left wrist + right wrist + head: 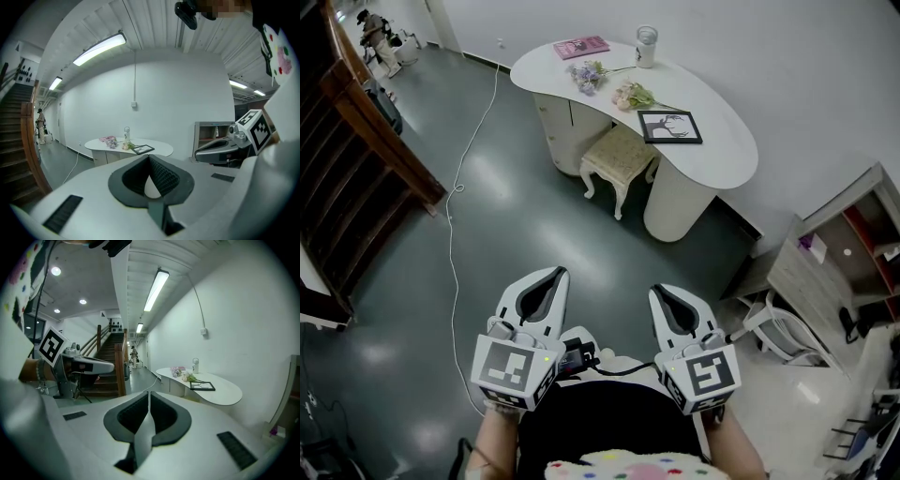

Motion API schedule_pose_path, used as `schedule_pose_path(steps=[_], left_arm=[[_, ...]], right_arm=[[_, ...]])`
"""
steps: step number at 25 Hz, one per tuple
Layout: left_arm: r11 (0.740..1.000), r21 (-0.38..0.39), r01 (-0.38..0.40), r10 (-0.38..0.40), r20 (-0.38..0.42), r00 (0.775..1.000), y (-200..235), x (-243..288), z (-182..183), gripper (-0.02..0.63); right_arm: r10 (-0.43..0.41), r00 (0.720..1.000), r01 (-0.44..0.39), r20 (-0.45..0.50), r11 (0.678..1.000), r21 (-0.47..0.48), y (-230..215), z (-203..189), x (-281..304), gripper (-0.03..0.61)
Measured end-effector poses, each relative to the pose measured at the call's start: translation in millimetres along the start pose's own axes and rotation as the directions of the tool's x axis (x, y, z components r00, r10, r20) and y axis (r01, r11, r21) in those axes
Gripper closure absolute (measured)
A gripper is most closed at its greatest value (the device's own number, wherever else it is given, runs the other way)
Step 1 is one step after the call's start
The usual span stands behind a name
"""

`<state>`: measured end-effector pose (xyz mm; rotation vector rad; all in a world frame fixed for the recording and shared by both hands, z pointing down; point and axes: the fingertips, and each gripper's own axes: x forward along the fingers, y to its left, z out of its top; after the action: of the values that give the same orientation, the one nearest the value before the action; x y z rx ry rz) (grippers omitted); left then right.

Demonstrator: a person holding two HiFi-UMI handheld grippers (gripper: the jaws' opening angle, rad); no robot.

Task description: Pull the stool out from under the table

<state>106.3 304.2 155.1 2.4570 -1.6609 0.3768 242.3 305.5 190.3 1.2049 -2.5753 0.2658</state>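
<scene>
Looking down, the head view has the stool (619, 157) partly under the curved white worktop (727, 159), well apart from both tongs; only this view shows it. Left tongs (549, 277) and right tongs (666, 294) point toward it side by side above the glossy grey floor (534, 225), each clenched on nothing. A white cable (455, 225) trails across the floor, and dark stairs (356, 159) run along the left edge. On the worktop lie a frame (669, 127), flowers (633, 95), a book (580, 47) and a bottle (646, 46). The left gripper view shows its jaws pressed together, with the worktop far beyond them and its base cut off by the tongs' body. The right gripper view shows shut jaws too, with the worktop at right and stairs at left; the small things on top are hard to make out there.
</scene>
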Motion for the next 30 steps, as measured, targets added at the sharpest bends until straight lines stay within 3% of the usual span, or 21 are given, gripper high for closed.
schedule_pose_path(steps=[9,18,30], left_arm=[[0.999,0.000,-0.041,0.041,0.001,0.999,20.9,6.1,1.7,0.597],[1.000,0.003,0.000,0.000,-0.004,1.000,55.4,41.1,-0.6,0.597],[0.998,-0.002,0.061,-0.061,-0.030,0.998,164.6,104.2,10.3,0.597]], right_arm=[[-0.009,1.000,0.009,0.023,1.000,0.008,-11.3,3.3,14.6,0.537],[-0.052,0.998,0.052,0.017,0.999,0.013,-18.5,13.2,55.6,0.537],[-0.113,0.993,0.114,-0.038,0.993,0.042,-17.0,51.1,168.8,0.537]])
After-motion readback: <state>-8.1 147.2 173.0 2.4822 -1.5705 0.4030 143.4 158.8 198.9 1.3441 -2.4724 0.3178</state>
